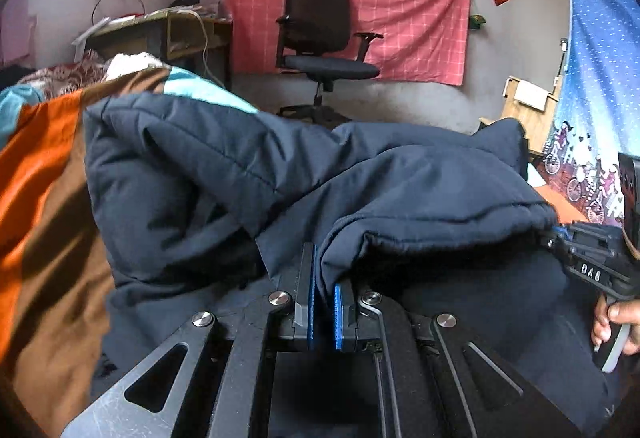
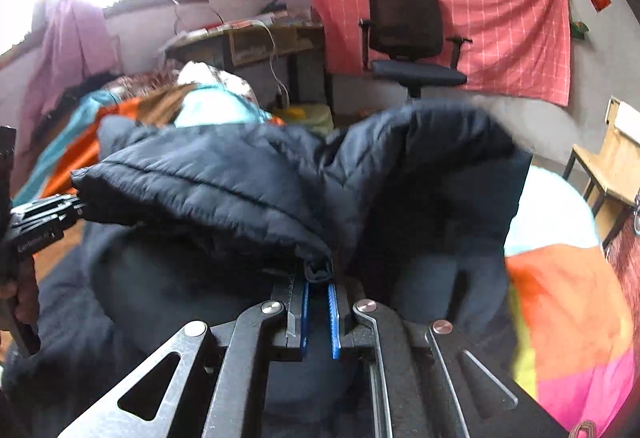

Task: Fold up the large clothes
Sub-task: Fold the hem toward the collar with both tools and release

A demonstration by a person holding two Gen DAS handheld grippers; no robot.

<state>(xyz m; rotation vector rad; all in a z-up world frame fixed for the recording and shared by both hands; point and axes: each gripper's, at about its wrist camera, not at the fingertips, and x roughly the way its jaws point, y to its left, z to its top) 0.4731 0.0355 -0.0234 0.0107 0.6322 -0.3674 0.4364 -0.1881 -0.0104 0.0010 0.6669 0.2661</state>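
Observation:
A dark navy padded jacket (image 1: 304,165) lies bunched on a bed; it also shows in the right wrist view (image 2: 224,173). My left gripper (image 1: 325,278) is shut on a hem edge of the jacket, the cloth pinched between its blue pads. My right gripper (image 2: 318,278) is shut on a rolled edge of the jacket and lifts a fold of it above the rest. The right gripper also shows at the right edge of the left wrist view (image 1: 592,258), held by a hand. The left gripper shows at the left edge of the right wrist view (image 2: 44,217).
The bed has a striped orange, brown and teal cover (image 1: 44,173), with a pink and orange part at the right (image 2: 568,318). A black office chair (image 1: 320,37) stands by a red cloth on the wall. A cluttered desk (image 1: 168,33) is at the back left. A wooden chair (image 2: 612,157) stands at the right.

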